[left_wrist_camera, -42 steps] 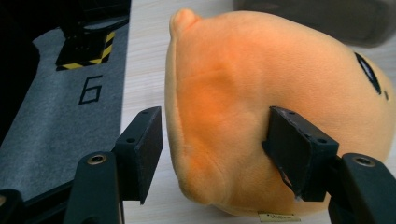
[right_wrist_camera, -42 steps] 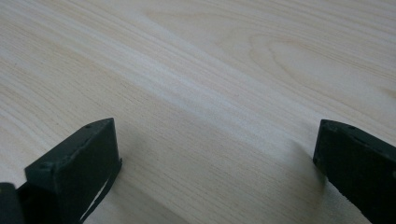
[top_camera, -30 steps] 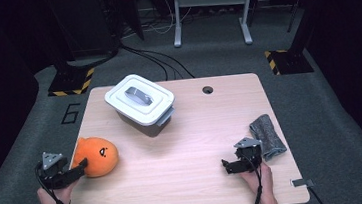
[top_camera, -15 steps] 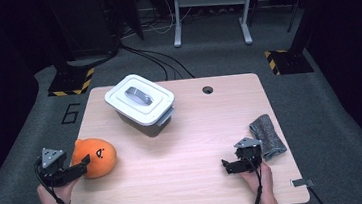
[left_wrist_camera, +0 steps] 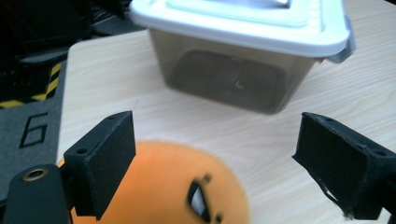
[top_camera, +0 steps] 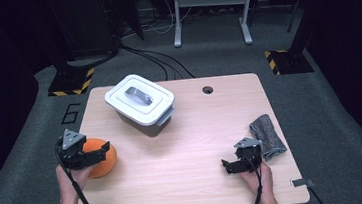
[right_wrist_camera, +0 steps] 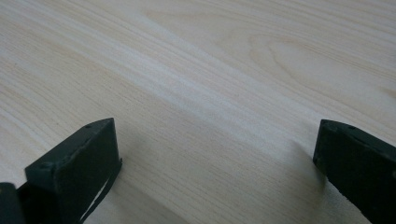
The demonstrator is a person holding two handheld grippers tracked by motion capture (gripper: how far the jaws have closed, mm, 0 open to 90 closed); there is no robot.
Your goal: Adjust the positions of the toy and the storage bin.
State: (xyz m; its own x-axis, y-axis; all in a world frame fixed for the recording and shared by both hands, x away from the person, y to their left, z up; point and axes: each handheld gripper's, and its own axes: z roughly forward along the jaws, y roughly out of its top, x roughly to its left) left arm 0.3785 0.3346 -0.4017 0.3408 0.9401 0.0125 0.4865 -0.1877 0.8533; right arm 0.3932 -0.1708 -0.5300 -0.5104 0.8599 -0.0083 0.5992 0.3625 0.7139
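An orange round plush toy (top_camera: 105,162) with a small face (left_wrist_camera: 163,186) lies near the table's left edge. My left gripper (top_camera: 102,149) hovers just above it. Its jaws have just been opening and now stand wide (left_wrist_camera: 217,130), with the toy below and between them and the pads not pressing on it. My right gripper (top_camera: 228,166) rests low over bare wood at the front right, open (right_wrist_camera: 215,135), with nothing between its jaws. Beyond the toy stands a clear container (top_camera: 141,103) with a white clip-on lid (left_wrist_camera: 243,60).
A folded grey cloth (top_camera: 267,136) lies just right of the right gripper. The wooden table (top_camera: 197,130) has a cable hole (top_camera: 207,90) near its far edge. Dark floor with cables and stand legs surrounds the table.
The left gripper has risen and shifted over the orange toy while its jaws spread apart. The toy has stayed where it was. The right gripper has not moved.
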